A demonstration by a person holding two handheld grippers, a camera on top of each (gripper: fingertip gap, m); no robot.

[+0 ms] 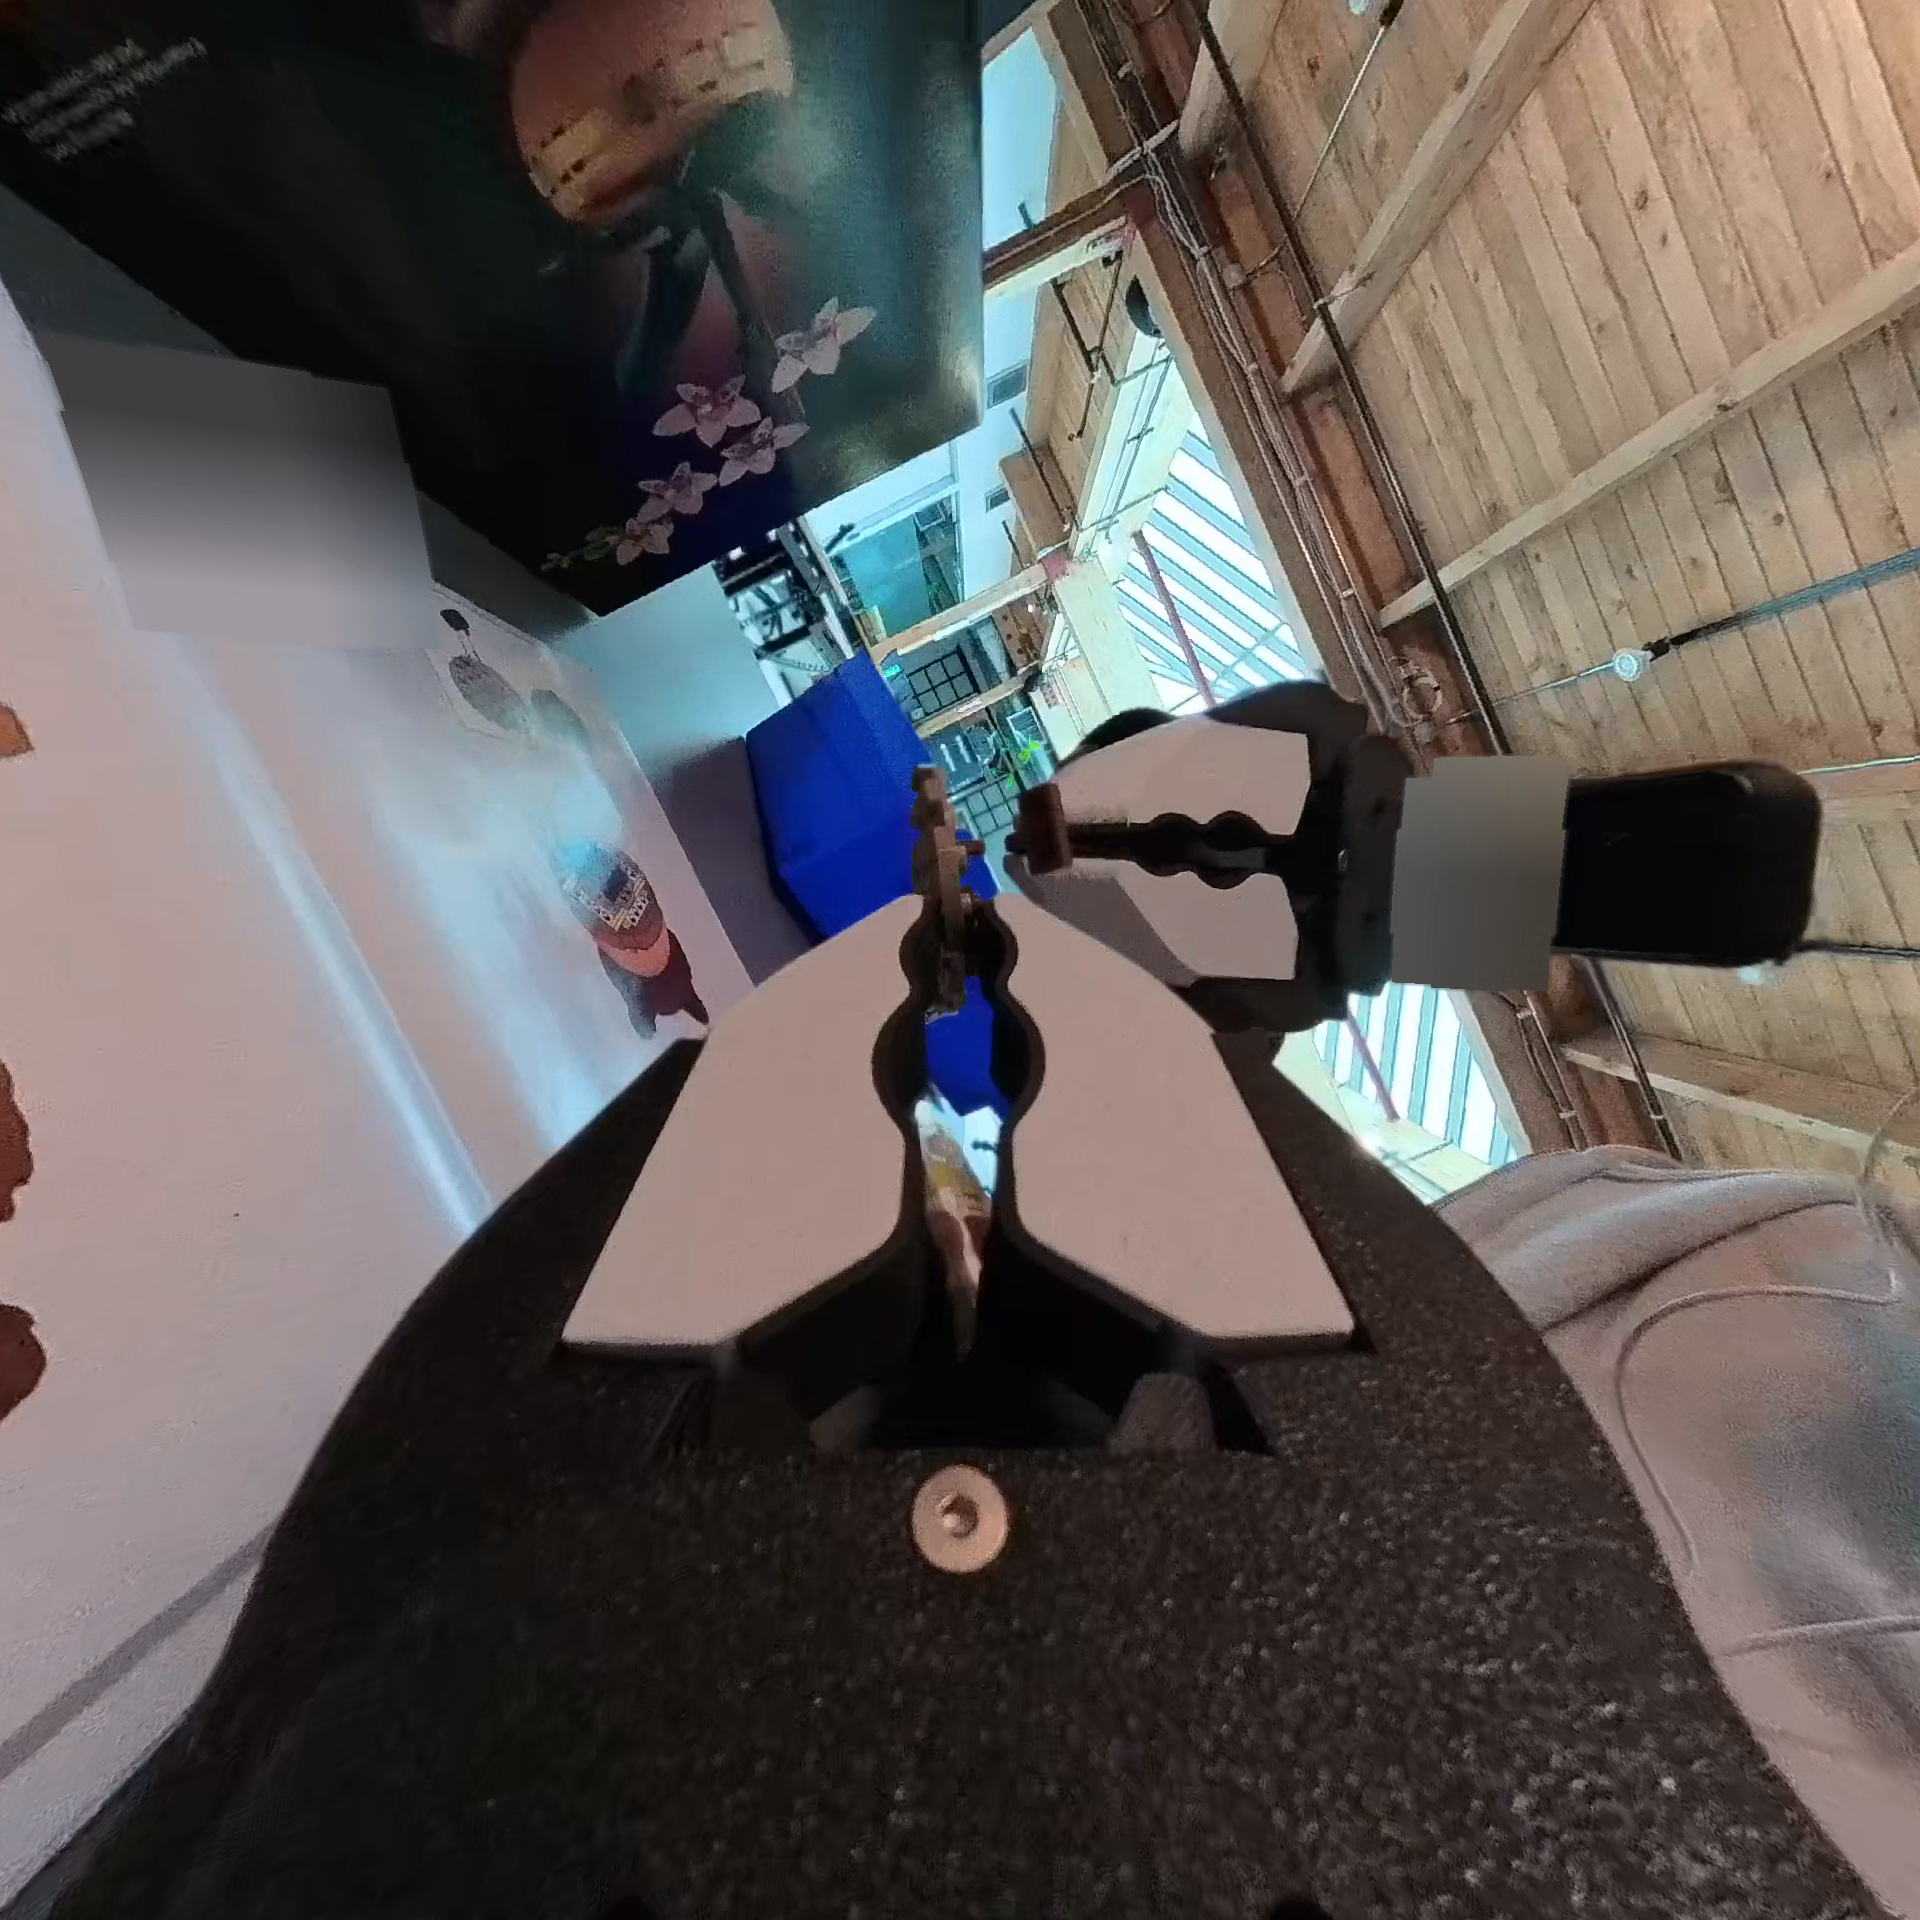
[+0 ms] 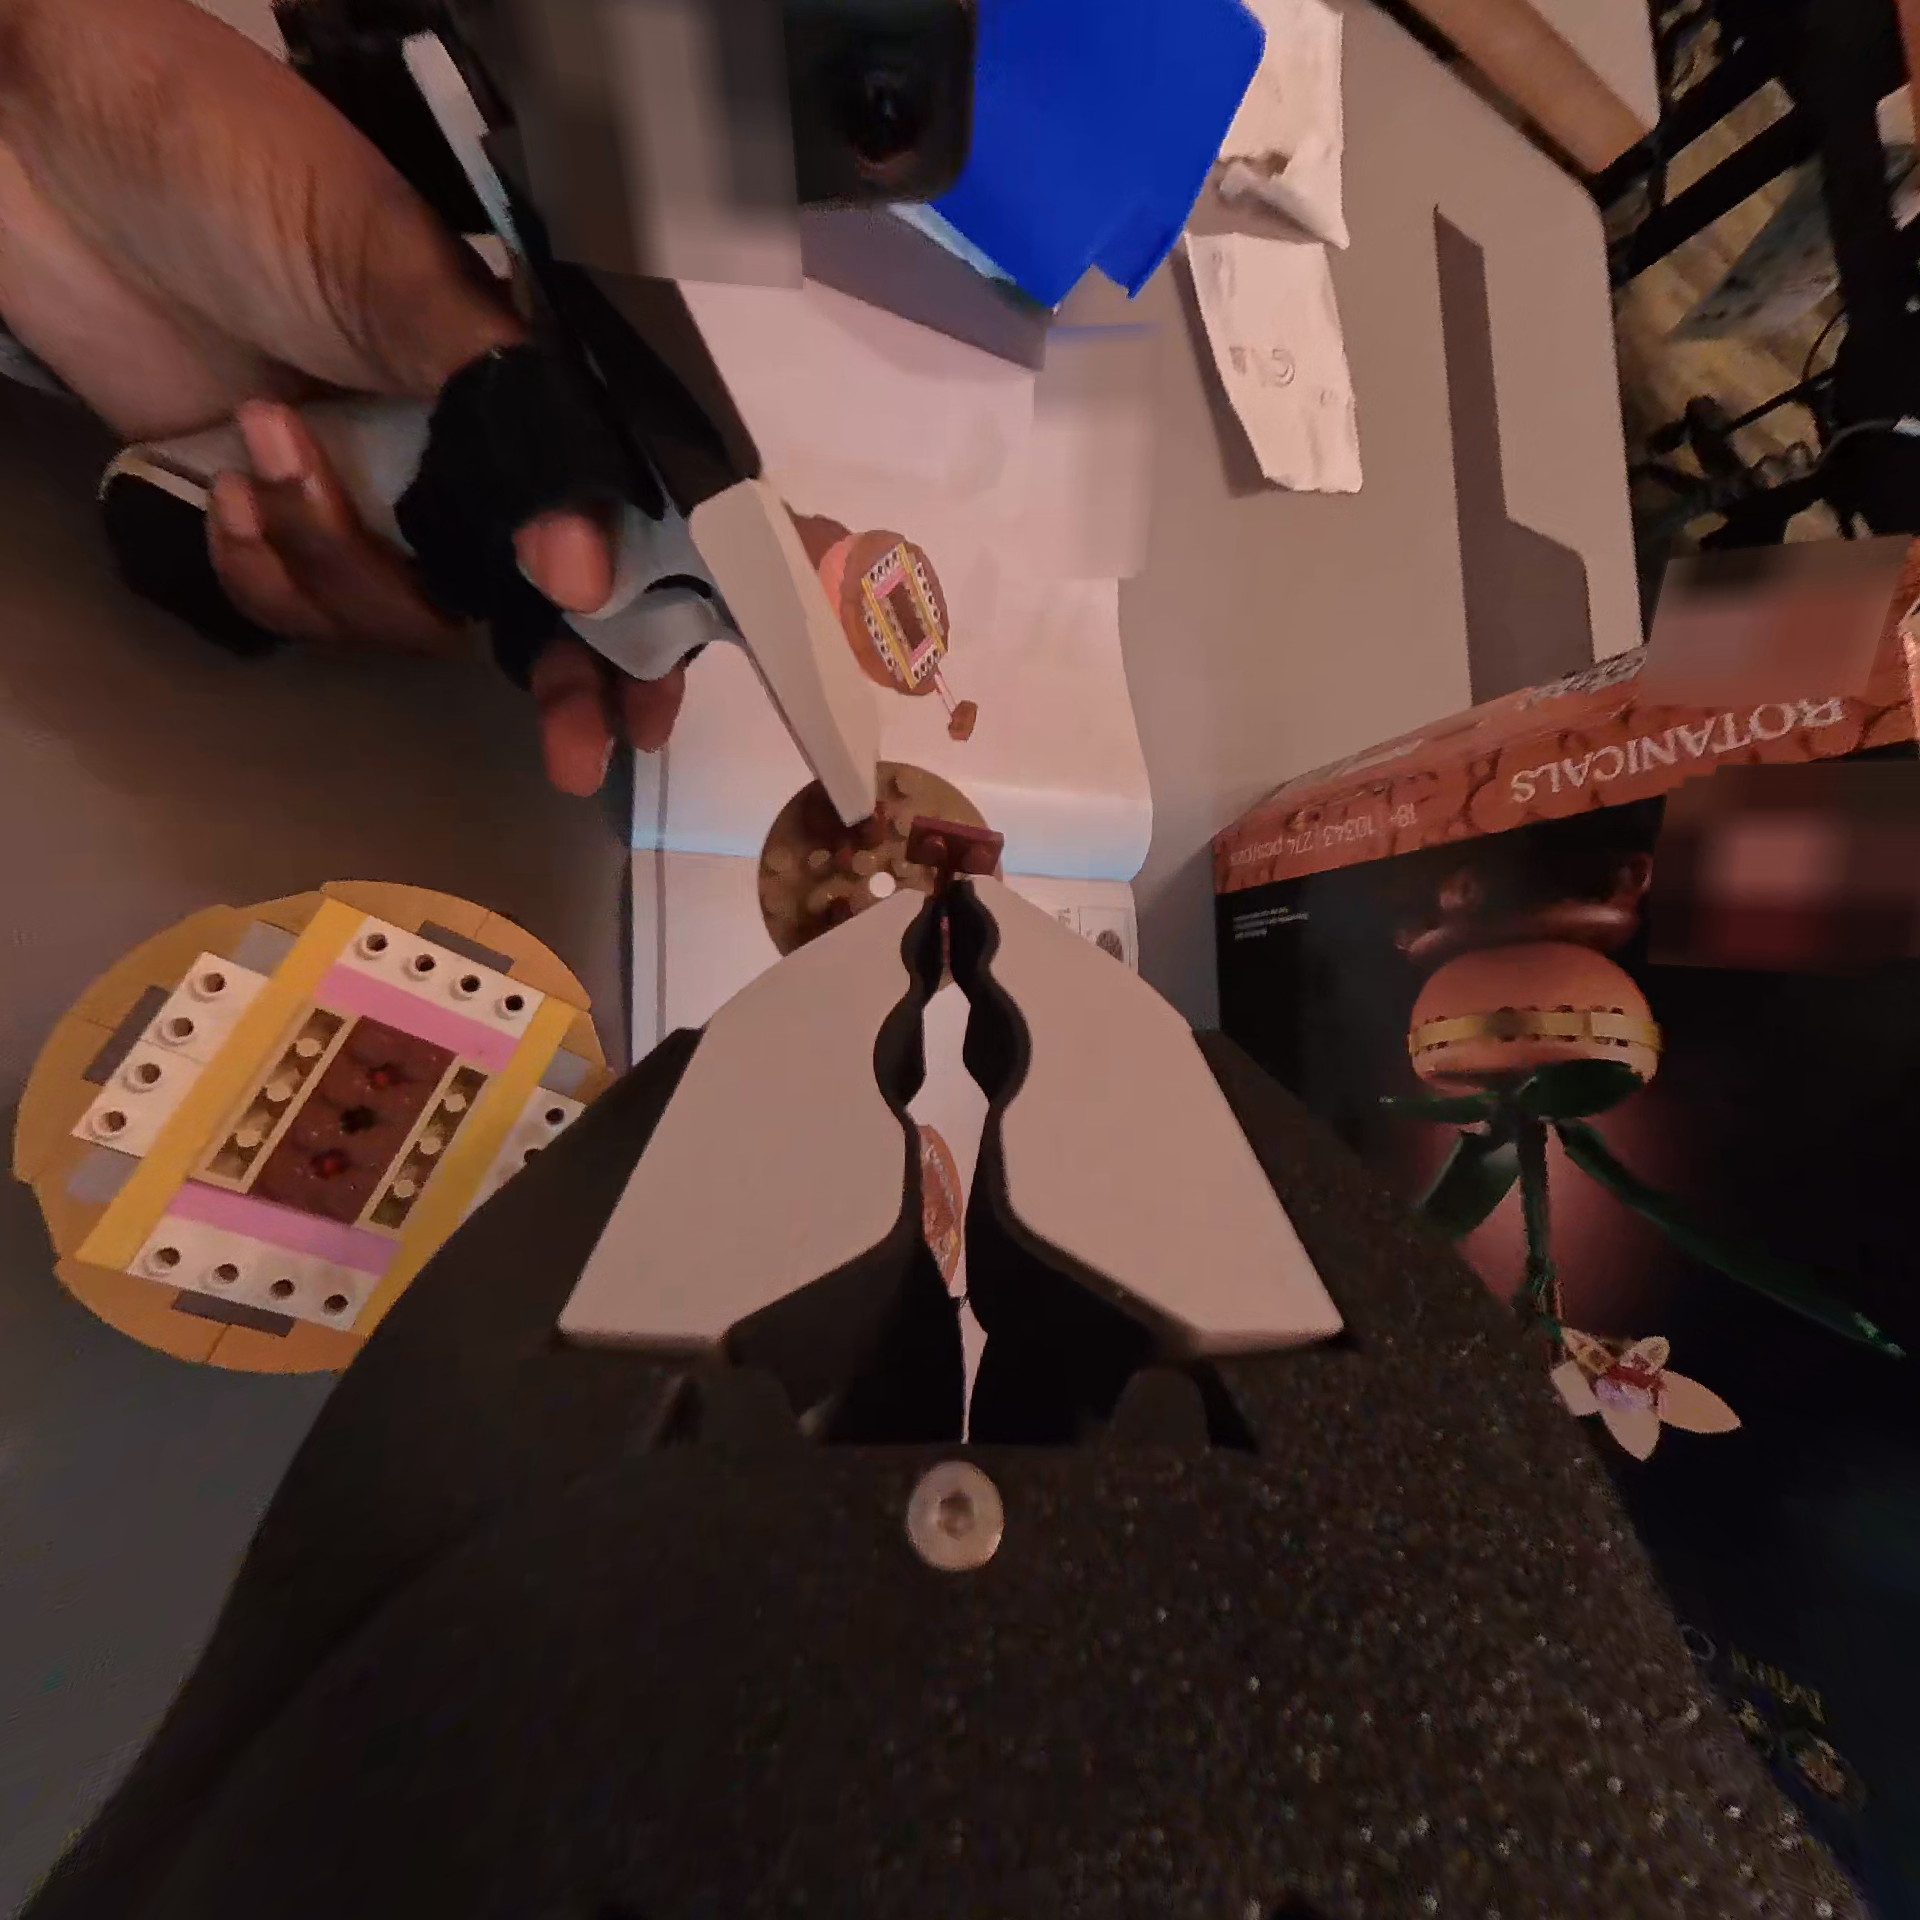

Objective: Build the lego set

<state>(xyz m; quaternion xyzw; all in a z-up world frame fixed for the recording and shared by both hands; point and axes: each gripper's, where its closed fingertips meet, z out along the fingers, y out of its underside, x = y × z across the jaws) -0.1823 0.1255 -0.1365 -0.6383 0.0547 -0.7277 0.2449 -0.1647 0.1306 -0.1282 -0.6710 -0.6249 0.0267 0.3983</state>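
Observation:
My left gripper [image 1: 951,914] is shut on a round tan studded plate [image 1: 943,862], held edge-on in the air. In the right wrist view that plate [image 2: 831,873] shows face-on under a left gripper finger [image 2: 810,665]. My right gripper [image 2: 951,899] is shut on a small dark red brick [image 2: 956,844], held at the plate's right edge. In the left wrist view the right gripper [image 1: 1039,847] and its brick [image 1: 1039,826] sit just right of the plate, a small gap apart. A round tan base [image 2: 301,1122] with white, yellow, pink and brown bricks lies on the dark table at left.
An open instruction booklet [image 2: 935,468] lies under both grippers. The lego set box [image 2: 1507,1039] stands at right, close to my right gripper. A blue box [image 2: 1091,125] is at the back. A person's hand [image 2: 312,312] holds the left gripper. Plastic bags [image 2: 1278,343] lie at back right. Less than 4 cm separates the two grippers' tips.

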